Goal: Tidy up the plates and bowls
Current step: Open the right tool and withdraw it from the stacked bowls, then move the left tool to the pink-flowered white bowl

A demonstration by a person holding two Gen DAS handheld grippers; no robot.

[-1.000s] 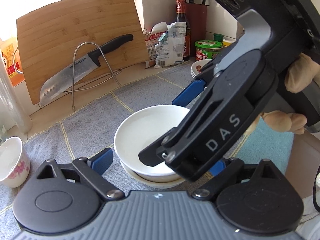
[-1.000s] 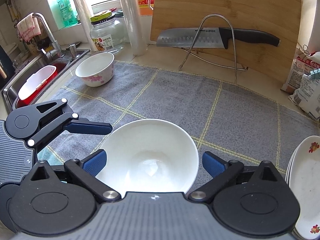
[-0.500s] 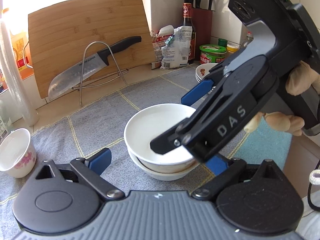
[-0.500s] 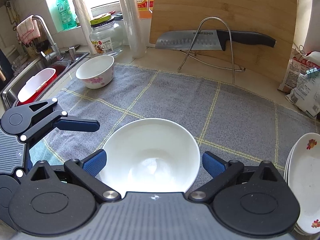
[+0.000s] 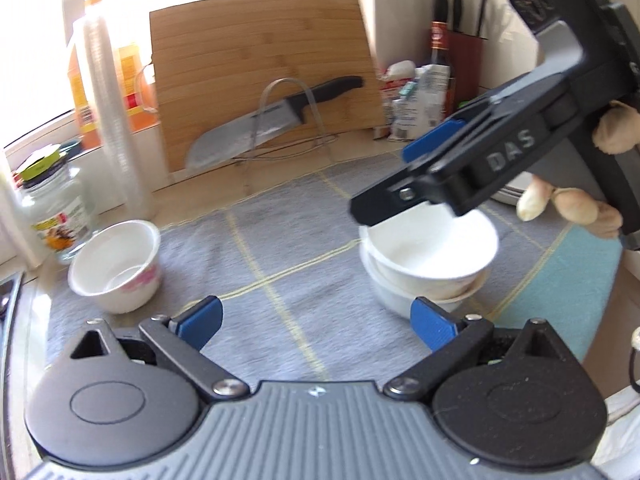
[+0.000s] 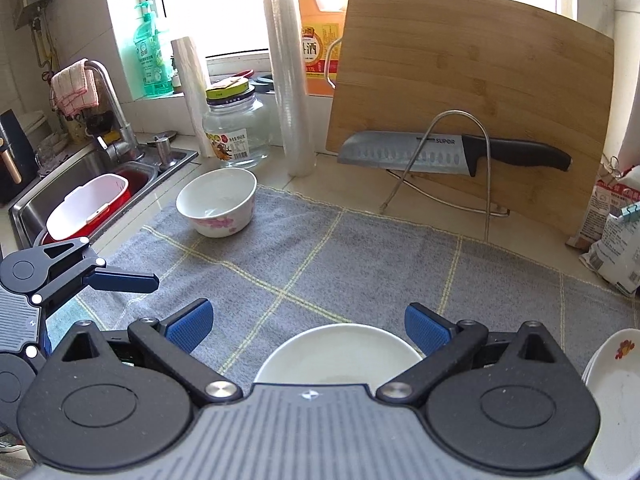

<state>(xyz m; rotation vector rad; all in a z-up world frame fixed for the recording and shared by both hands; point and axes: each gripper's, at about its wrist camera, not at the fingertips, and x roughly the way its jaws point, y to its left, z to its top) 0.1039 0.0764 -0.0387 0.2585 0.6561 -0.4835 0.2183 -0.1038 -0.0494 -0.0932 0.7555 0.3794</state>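
Two plain white bowls [image 5: 428, 256] sit nested on the grey checked mat [image 5: 280, 240]. In the right wrist view the top bowl [image 6: 340, 354] lies low between my right gripper's [image 6: 308, 326] spread jaws, and the pads do not touch it. In the left wrist view my right gripper [image 5: 396, 178] hovers just above the stack's rim, open. My left gripper [image 5: 316, 324] is open over bare mat, left of the stack, with nothing between its fingers. A small floral bowl [image 5: 116, 266] stands upright at the mat's far left corner [image 6: 218, 202].
White floral plates [image 6: 616, 384] are stacked at the right edge. A cutting board [image 6: 472, 104], a knife [image 6: 452, 152] on a wire stand, a glass jar [image 6: 236, 136] and a roll of wrap [image 6: 292, 80] line the back. The sink [image 6: 88, 192] lies left.
My left gripper has swung left, off the stacked bowls and toward the floral bowl. My right gripper has lifted and drawn back, so the top bowl now shows lower between its jaws.
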